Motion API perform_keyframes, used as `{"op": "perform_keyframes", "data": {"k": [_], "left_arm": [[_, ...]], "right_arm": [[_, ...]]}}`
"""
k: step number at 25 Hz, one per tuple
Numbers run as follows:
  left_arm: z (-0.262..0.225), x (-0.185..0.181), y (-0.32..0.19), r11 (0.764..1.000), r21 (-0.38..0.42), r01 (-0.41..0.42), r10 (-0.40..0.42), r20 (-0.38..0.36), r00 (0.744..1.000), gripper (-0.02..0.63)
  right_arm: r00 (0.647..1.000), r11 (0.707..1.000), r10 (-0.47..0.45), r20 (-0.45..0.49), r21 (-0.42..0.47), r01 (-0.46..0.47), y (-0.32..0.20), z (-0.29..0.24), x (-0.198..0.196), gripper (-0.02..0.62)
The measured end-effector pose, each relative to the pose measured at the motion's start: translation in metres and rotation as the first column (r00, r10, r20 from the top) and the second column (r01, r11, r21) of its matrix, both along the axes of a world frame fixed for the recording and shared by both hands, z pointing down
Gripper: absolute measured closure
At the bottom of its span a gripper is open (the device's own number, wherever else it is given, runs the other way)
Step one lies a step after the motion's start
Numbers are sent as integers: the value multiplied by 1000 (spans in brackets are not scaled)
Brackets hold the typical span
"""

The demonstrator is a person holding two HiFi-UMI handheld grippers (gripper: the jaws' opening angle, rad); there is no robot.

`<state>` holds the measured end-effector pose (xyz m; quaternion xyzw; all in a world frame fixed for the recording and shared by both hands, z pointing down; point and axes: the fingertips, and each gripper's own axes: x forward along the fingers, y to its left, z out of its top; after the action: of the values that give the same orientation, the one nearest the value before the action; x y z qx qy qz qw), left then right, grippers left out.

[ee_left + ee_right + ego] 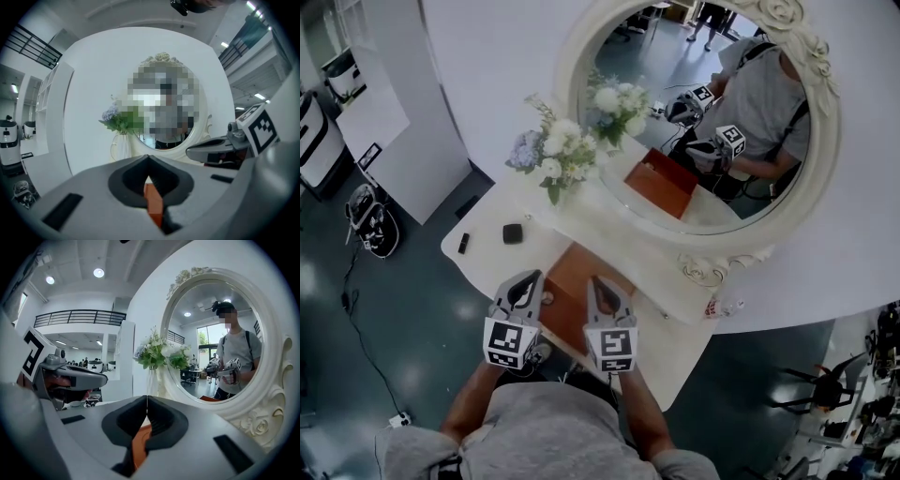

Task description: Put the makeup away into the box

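Right hand-held gripper [600, 284] hovers just above box [568, 281].

White wall [487, 56]; ornate oval mirror [694, 131] (cream frame); dark glossy floor [412, 319]; white vanity table [487, 258]; ceiling spotlights [98, 273].

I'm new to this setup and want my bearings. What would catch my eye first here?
The big oval mirror in a carved cream frame fills the back of the white table, reflecting the person. White and blue flowers stand at its left edge. Nearer, the left tongs and right tongs hover shut over a brown box.
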<state>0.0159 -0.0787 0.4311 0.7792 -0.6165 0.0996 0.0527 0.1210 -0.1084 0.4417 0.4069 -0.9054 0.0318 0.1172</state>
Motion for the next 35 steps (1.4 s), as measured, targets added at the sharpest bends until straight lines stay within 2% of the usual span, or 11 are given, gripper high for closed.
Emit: {"op": "perform_keyframes", "data": {"k": [7,13,18,22,29,35], "left_arm": [[8,-18,27,985,2,172,-172,2,985,606],[11,-49,57,953,-5,302,-302,14,953,606],[12,-90,79,924,-14,382,-382,23,924,606],[19,-133,89,911,-24,412,-412,19,911,606],[29,-225,92,901,-49,430,-431,-3,902,606],[52,-290,83,906,-99,411,-415,-25,910,606]], "right_arm": [[983,983,-182,-7,4,182,17,8,-27,580],[956,956,-293,-9,-5,293,33,19,-54,580],[929,929,-370,-1,-23,370,46,24,-98,580],[913,913,-408,-15,-30,408,54,30,-145,580],[908,908,-416,-37,-68,414,56,44,-234,580],[916,914,-397,-59,-123,388,48,70,-300,580]]}}
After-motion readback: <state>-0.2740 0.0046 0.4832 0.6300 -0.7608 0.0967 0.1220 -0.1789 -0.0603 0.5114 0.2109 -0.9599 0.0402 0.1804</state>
